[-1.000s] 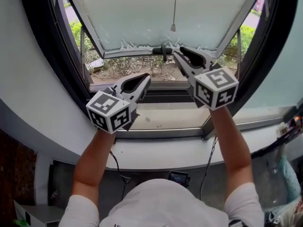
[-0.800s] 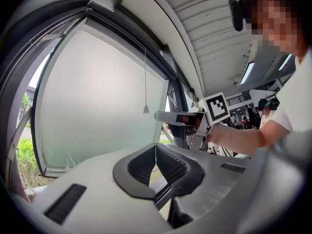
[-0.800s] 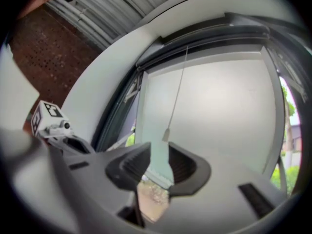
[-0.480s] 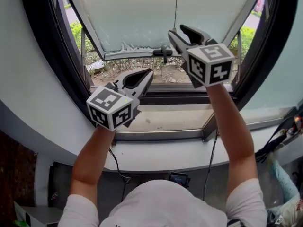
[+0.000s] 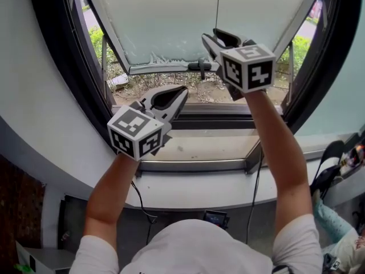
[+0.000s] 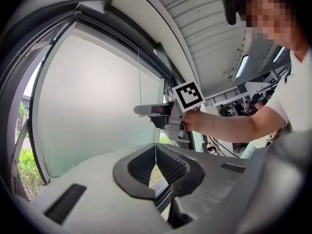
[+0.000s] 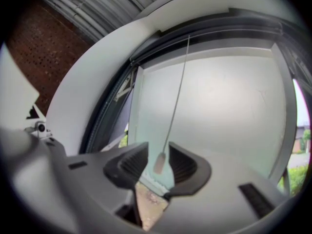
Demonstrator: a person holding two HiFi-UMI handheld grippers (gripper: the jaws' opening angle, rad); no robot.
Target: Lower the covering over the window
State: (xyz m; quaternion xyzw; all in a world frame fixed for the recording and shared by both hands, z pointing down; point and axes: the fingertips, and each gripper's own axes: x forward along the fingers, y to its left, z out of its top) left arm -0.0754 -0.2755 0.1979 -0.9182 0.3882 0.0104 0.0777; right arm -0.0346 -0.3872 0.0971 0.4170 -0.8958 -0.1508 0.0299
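A thin pull cord (image 5: 218, 4) hangs down in front of the frosted window pane (image 5: 165, 21). In the right gripper view its small grey end piece (image 7: 159, 163) hangs between my jaws without either pad touching it. My right gripper (image 5: 213, 39) is raised to the cord's lower end and stands open; its jaws have just been closing a little. My left gripper (image 5: 181, 91) is shut and empty, held lower at the left above the sill (image 5: 199, 147). The left gripper view shows the cord (image 6: 139, 77) running down to the right gripper (image 6: 142, 110). The covering itself is out of view.
The pane is tilted outward, with a dark handle (image 5: 201, 67) at its lower edge and plants outside below it. A wide black frame (image 5: 57, 67) surrounds the opening. Cables (image 5: 254, 193) hang under the sill. Another person's legs (image 5: 336, 233) show at the lower right.
My right gripper has risen and moved up to the cord's end, which now sits between its jaws and is hidden behind it in the head view. The left gripper has barely moved.
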